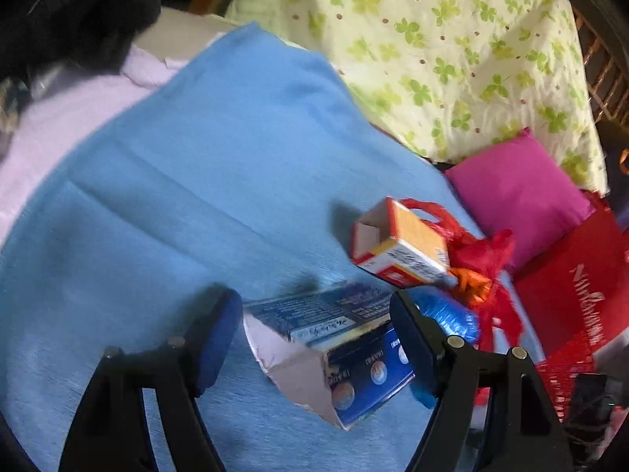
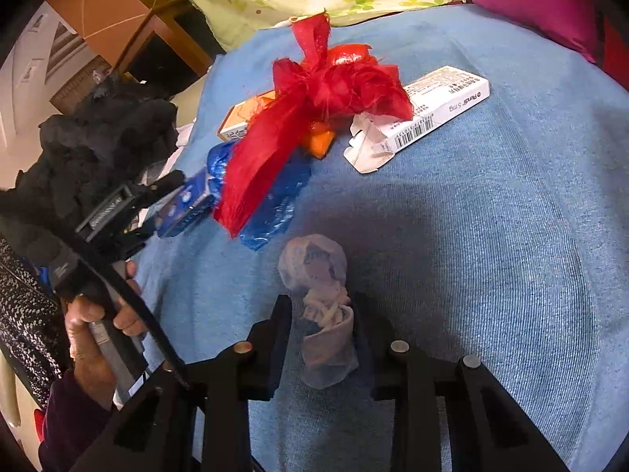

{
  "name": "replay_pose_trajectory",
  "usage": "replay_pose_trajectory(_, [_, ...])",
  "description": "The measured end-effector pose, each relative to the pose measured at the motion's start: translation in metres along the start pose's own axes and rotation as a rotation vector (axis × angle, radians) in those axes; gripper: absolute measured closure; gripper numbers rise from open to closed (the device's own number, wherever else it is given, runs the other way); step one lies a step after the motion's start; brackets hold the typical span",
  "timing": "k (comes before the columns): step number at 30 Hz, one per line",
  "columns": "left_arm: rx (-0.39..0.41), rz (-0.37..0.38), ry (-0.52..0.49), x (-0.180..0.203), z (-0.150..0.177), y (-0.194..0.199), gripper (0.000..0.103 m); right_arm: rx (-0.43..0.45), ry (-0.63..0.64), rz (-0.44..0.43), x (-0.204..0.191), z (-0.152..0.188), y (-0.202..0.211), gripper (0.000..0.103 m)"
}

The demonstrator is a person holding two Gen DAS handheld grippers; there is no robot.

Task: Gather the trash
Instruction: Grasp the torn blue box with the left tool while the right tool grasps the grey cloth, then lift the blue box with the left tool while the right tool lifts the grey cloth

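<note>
Pinching crumpled tissue, right tool

Bed w/ blue blanket, wood furniture

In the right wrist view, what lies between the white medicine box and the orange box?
A crumpled red plastic bag lies between the white medicine box and the orange box, with an orange scrap under it, seen in the right wrist view.

blanket: blue knit blanket, spread flat, covers most of the surface
quilt: pale green clover-print quilt, behind blanket
cushion: magenta cushion, just beside quilt
cloth: lilac cloth, under blanket's edge
</note>
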State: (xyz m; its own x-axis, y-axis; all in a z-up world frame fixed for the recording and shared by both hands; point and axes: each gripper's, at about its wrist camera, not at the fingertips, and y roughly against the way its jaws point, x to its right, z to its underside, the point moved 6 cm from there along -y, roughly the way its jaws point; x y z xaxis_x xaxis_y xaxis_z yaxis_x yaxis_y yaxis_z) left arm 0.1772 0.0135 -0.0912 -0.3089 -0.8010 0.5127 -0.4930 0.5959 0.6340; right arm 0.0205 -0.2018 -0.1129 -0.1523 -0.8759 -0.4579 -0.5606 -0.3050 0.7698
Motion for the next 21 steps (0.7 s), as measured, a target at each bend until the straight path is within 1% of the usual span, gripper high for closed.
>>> replay_pose_trajectory(3, [-0.069,0.073,-0.029,0.014,0.014,0.0,0.025,-0.005,-0.004,-0.009,0.001,-0.001,0.0,0.069])
replay_pose_trajectory(6, [-0.108,0.085,-0.099,0.029,0.029,0.0,0.025,-0.009,-0.013,-0.02,0.003,-0.002,0.0,0.069])
replay_pose_trajectory(9, [-0.148,0.125,-0.167,0.049,0.044,0.005,0.025,-0.013,-0.028,-0.032,0.006,-0.003,0.0,0.071])
replay_pose_trajectory(11, [-0.156,0.138,-0.21,0.057,0.051,0.013,0.025,-0.016,-0.039,-0.039,0.009,-0.003,0.002,0.071])
replay_pose_trajectory(13, [-0.144,0.144,-0.241,0.064,0.053,0.024,0.025,-0.01,-0.053,-0.037,0.014,-0.005,0.007,0.071])
replay_pose_trajectory(15, [-0.127,0.14,-0.259,0.068,0.053,0.032,0.025,0.009,-0.081,-0.024,0.022,-0.008,0.012,0.071])
replay_pose_trajectory(17, [-0.105,0.12,-0.297,0.079,0.053,0.036,0.025,0.026,-0.121,-0.015,0.034,-0.011,0.018,0.071])
replay_pose_trajectory(19, [-0.093,0.098,-0.377,0.095,0.058,0.039,0.025,0.033,-0.138,-0.016,0.04,-0.012,0.021,0.071])
replay_pose_trajectory(21, [-0.084,0.054,-0.475,0.11,0.065,0.037,0.024,0.033,-0.137,-0.014,0.041,-0.012,0.023,0.071])
